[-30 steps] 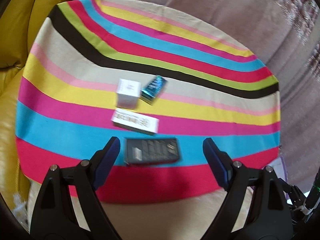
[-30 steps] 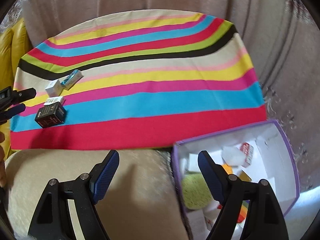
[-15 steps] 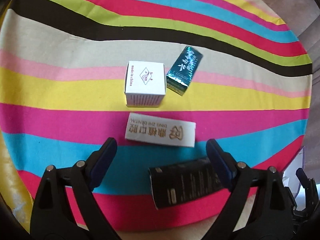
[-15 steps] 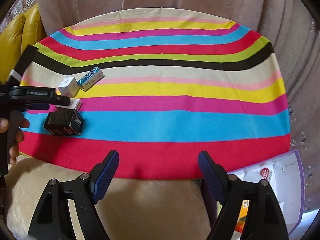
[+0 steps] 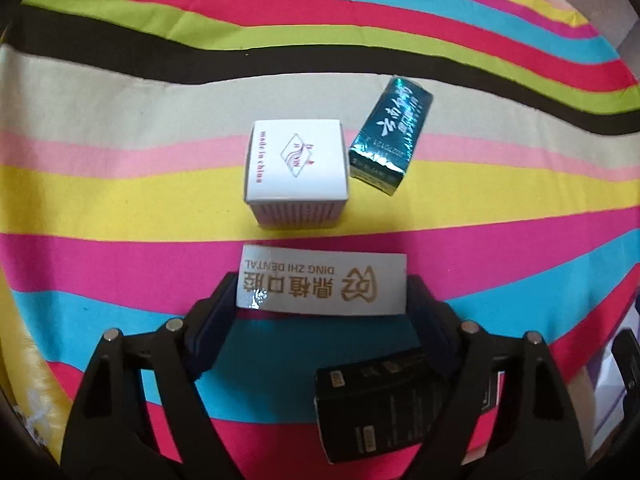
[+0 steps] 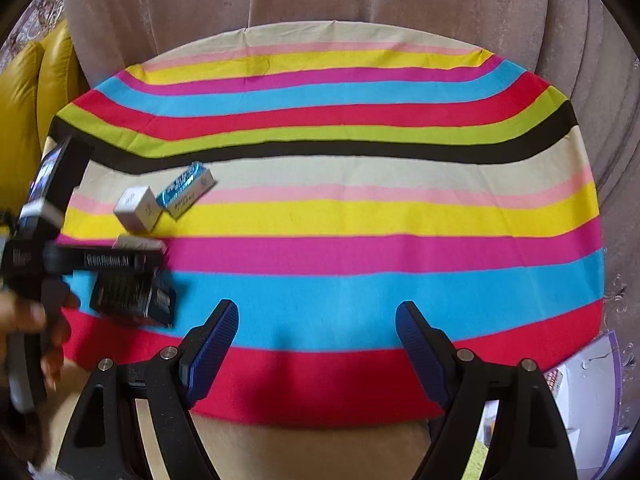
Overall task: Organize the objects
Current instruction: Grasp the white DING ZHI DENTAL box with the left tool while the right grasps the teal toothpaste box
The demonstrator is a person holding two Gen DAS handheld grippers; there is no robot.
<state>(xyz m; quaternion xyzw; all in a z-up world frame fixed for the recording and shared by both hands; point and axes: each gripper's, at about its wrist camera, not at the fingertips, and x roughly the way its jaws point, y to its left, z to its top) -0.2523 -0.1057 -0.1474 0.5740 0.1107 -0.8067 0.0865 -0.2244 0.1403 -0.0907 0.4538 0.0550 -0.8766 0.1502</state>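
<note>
The left tongs (image 5: 322,300) point steeply down over the striped cloth (image 5: 120,208) on the worktop, their jaws closing around the long white dental box (image 5: 322,284); the box lies between the pads, and whether they press on it yet cannot be told. Just beyond this box stands a white cube box (image 5: 296,166), with a teal carton (image 5: 390,132) touching or nearly touching the cube's right side. A black box (image 5: 380,404) lies nearer than the dental box, partly under the right-hand finger. The right tongs (image 6: 316,340) hang wide open and hold nothing, well to the right of the dental box (image 6: 138,244), above the cloth's red edge stripe
</note>
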